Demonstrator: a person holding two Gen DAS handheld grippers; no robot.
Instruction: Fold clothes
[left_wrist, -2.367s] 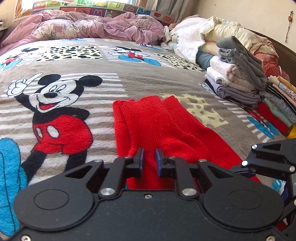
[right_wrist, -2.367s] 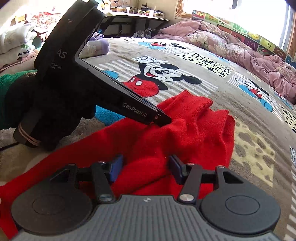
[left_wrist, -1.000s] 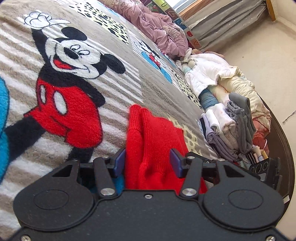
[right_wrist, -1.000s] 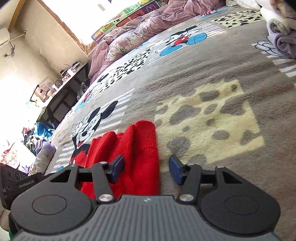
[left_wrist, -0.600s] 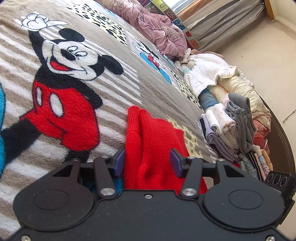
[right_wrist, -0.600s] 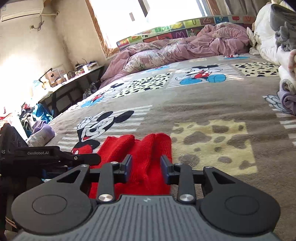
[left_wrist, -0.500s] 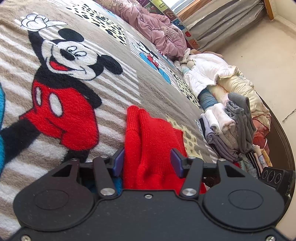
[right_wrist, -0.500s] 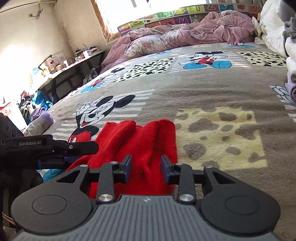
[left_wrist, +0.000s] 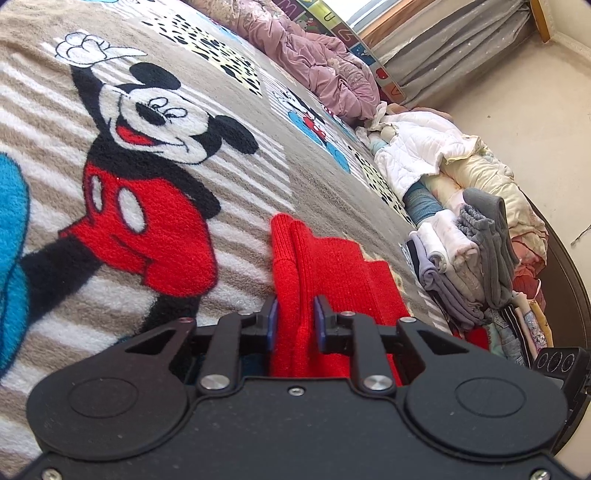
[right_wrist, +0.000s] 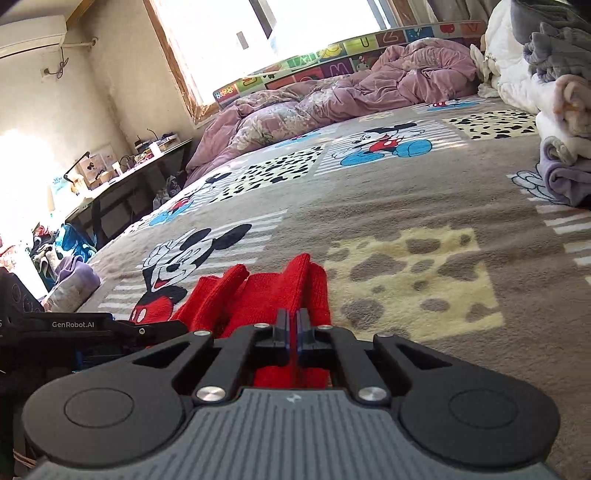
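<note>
At the bottom centre of the right wrist view, the right hand-held gripper (right_wrist: 291, 334) is clenched tight on a thin ridge of the red knitted garment (right_wrist: 258, 295), its pads nearly meeting, so only a layer or two is pinched at the near edge. At the bottom centre of the left wrist view, the left hand-held gripper (left_wrist: 295, 326) grasps a thicker roll of the same red knitted garment (left_wrist: 332, 273), with the jaws held wider apart by the bunched wool. Both grips sit on the near end, which suits lifting or drawing that end over the rest; which fold this is, I cannot tell.

The garment lies lengthwise away from the cameras on the patterned blanket (right_wrist: 406, 206) of the bed, already narrowed into long doubled layers. Further off, at the right of the left wrist view, a stack of folded clothes (left_wrist: 465, 258) sits by the bed's edge, likely where finished pieces go. A rumpled pink quilt (right_wrist: 332, 103) lies at the far end, under the window.
</note>
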